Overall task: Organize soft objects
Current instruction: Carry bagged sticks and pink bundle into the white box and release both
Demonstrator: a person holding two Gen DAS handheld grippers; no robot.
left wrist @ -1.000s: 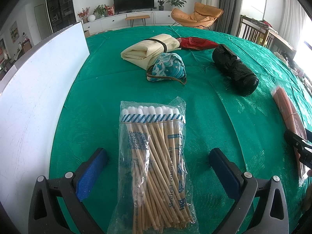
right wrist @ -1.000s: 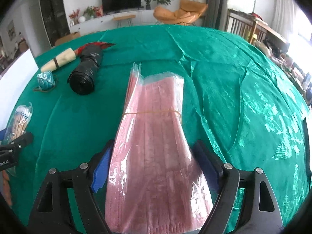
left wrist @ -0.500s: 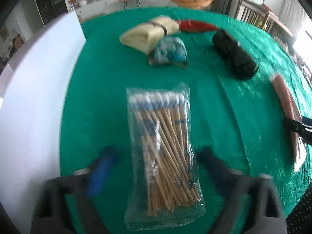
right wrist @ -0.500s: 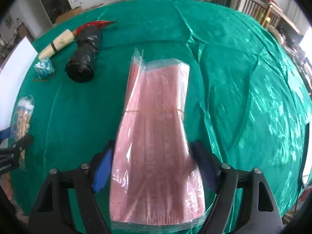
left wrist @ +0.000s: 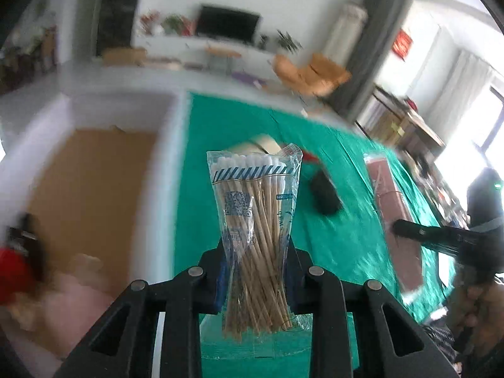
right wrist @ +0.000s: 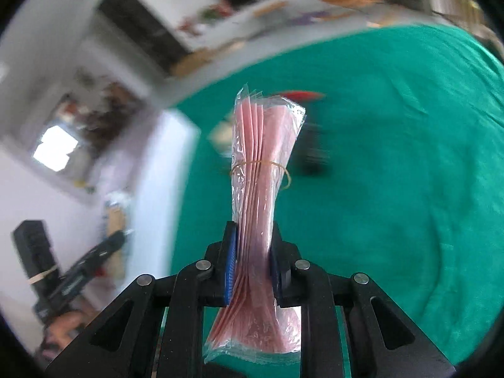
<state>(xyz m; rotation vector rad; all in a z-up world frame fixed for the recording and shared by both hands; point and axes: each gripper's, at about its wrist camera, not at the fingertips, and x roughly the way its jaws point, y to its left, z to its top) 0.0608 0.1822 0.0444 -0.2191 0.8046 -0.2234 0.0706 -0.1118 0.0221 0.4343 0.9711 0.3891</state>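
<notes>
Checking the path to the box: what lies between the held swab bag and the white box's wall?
In the left wrist view, only bare green tablecloth shows between the swab bag and the box wall.

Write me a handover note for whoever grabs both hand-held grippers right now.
Left hand-held gripper: jaws just closed, shut on the bag of cotton swabs, lifted off the green tablecloth.
Right hand-held gripper: jaws just closed, shut on the banded pack of pink sheets, also lifted.
Box at the left already holds some blurred items.
Still on the cloth: black roll, cream bundle, red item.
Done: both picks. Left: probably drop both in the box, then the rest.
</notes>
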